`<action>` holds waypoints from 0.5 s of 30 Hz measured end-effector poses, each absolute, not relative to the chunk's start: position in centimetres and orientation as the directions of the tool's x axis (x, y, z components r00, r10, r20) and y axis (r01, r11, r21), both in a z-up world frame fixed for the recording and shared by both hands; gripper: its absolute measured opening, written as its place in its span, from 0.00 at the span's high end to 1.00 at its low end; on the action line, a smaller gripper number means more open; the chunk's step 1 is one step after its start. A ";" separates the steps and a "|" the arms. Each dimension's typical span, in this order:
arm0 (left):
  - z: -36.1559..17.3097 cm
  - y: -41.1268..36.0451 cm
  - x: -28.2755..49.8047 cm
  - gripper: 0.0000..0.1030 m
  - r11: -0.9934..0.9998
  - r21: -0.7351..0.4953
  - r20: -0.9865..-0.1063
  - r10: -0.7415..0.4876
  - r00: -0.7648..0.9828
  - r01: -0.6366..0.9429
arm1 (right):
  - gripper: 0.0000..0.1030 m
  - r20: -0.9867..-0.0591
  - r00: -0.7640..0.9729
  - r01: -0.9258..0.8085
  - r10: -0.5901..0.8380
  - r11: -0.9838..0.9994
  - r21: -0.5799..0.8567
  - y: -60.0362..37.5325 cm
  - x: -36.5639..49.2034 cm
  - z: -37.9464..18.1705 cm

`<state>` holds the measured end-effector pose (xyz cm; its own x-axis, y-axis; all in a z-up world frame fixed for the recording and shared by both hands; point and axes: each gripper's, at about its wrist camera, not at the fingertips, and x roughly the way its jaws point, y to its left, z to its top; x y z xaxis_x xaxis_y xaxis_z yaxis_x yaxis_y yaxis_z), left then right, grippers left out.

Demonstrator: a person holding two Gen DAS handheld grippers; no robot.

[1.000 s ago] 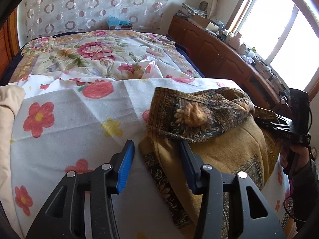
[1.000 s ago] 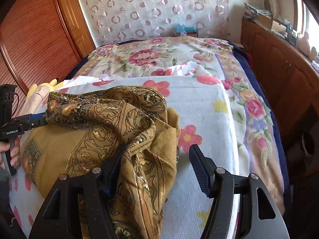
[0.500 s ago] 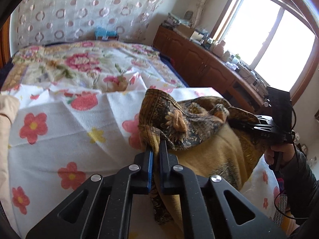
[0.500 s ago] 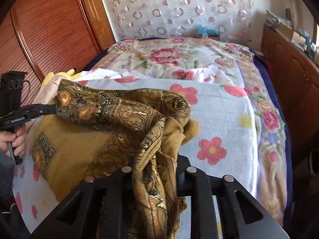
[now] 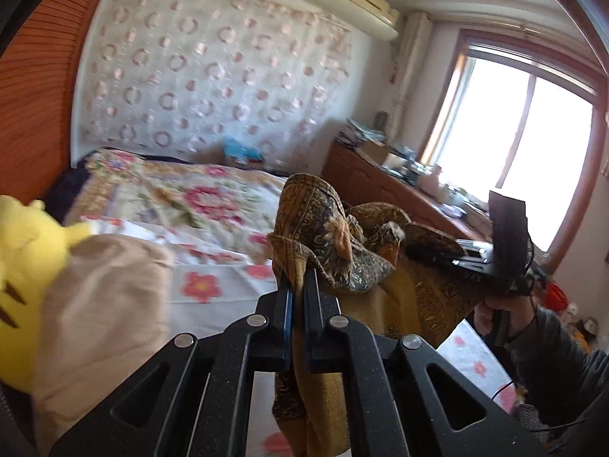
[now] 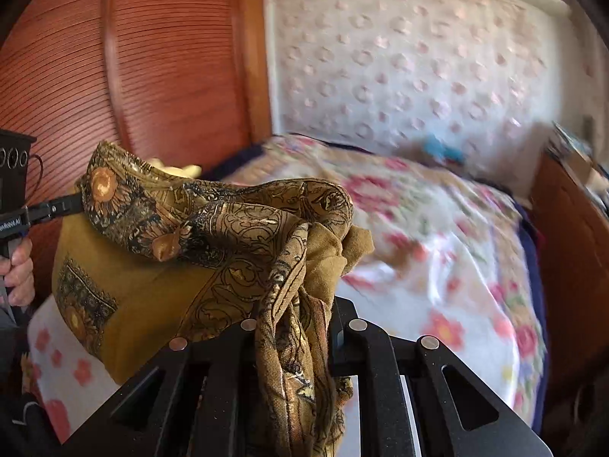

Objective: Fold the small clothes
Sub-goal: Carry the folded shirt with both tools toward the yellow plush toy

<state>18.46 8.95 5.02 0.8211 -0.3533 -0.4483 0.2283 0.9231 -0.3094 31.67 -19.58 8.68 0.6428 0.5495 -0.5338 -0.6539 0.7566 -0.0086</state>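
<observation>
A mustard-and-brown patterned garment (image 5: 342, 236) hangs bunched in the air above the bed, held between both grippers. My left gripper (image 5: 298, 278) is shut on one edge of it, and cloth trails down below the fingers. Seen from the right wrist, the same garment (image 6: 228, 221) stretches from my left gripper (image 6: 76, 202) at the left edge to my right gripper (image 6: 293, 308). The right jaws are closing, with a thick twisted bunch of the cloth pressed between them. In the left wrist view, my right gripper (image 5: 415, 253) bites the garment's far end, with a person's hand (image 5: 495, 316) on its handle.
Below lies the bed with a white flowered sheet (image 5: 213, 285) and a floral quilt (image 6: 437, 205) behind it. A yellow plush toy (image 5: 23, 266) and a beige cloth bundle (image 5: 102, 304) sit at the left. A wooden cabinet (image 5: 380, 186) runs under the window; a slatted wooden door (image 6: 114, 76) stands left.
Both grippers closed on the garment and then rose, lifting it off the bed. Both views have tilted up to show more wall and ceiling.
</observation>
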 end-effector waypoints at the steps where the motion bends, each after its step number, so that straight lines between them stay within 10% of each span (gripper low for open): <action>1: 4.9 10.0 18.1 0.95 0.930 -0.306 -0.446 -0.328 0.833 0.203 | 0.86 -0.529 0.629 -0.680 0.570 0.733 -0.020 -17.7 32.0 9.1; 15: -1.4 22.7 15.1 0.95 0.914 -0.391 -0.490 -0.112 0.865 -0.103 | 0.87 -0.592 0.438 -0.885 0.676 0.441 -0.151 4.7 40.1 9.5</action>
<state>15.05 22.67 -1.38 0.8646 -0.1121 -0.4898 -0.1031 0.9145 -0.3913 40.05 4.68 9.52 0.4383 0.6759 -0.5924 -0.8846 0.4411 -0.1513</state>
